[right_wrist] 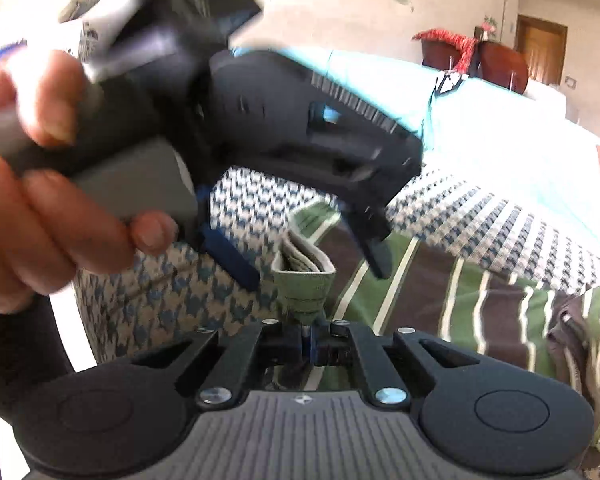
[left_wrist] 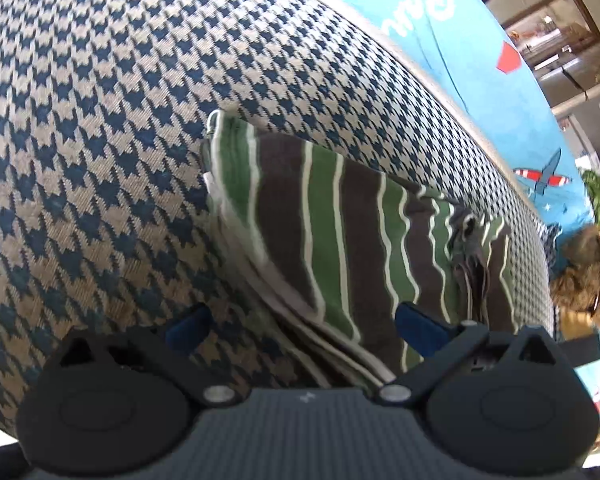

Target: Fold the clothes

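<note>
A folded garment with green, brown and cream stripes (left_wrist: 340, 232) lies on a blue-and-beige houndstooth cover (left_wrist: 100, 140). In the left wrist view my left gripper (left_wrist: 302, 326) is open, its blue fingertips (left_wrist: 188, 324) straddling the garment's near layered edge without touching it. In the right wrist view my right gripper (right_wrist: 310, 342) is shut on the thick green folded corner of the garment (right_wrist: 304, 280). Just above that corner hovers the left gripper (right_wrist: 312, 268), open and held by a hand (right_wrist: 40, 200). The rest of the garment (right_wrist: 480, 320) spreads to the right.
A bright blue printed sheet (left_wrist: 480, 80) lies beyond the houndstooth cover (right_wrist: 480, 220). A brown furry object (left_wrist: 580, 276) sits at the right edge. Chairs (right_wrist: 500, 64) and a wooden door (right_wrist: 540, 48) stand far behind.
</note>
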Motion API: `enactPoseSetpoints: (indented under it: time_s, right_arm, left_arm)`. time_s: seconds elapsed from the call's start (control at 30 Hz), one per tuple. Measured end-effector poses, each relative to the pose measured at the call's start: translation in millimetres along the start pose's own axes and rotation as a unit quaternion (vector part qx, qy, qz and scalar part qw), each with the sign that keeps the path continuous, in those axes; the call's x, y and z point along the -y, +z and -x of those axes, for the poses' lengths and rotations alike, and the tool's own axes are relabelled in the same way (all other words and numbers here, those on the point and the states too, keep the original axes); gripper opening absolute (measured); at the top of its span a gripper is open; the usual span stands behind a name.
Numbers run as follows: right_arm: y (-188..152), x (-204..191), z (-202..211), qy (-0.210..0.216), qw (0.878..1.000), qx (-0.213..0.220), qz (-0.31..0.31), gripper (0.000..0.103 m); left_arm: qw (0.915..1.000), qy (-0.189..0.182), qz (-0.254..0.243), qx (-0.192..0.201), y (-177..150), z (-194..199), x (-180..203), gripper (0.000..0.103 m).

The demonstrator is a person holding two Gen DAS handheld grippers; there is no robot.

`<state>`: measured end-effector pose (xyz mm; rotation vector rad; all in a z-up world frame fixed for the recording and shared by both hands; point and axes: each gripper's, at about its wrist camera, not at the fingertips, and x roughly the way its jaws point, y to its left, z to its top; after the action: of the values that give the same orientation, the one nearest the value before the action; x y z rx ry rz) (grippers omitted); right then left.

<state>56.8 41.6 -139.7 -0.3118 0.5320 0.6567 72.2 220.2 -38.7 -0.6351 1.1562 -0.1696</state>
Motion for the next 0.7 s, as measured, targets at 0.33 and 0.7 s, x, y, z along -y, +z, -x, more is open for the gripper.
enactPoseSetpoints:
  time_s: [0.33,0.7]
  right_arm:
    - [-4,-7,38,-0.008,1.0,0.019,-0.023,0.005]
    - [0,4,33,-0.016,1.0,0.02,-0.015,0.005]
  left_arm:
    - [0.9998,-0.012,0.0,0.018,32,-10,-1,0.102]
    - [0.9987,0.017,0.002,0.047,49,-15,4,0.071]
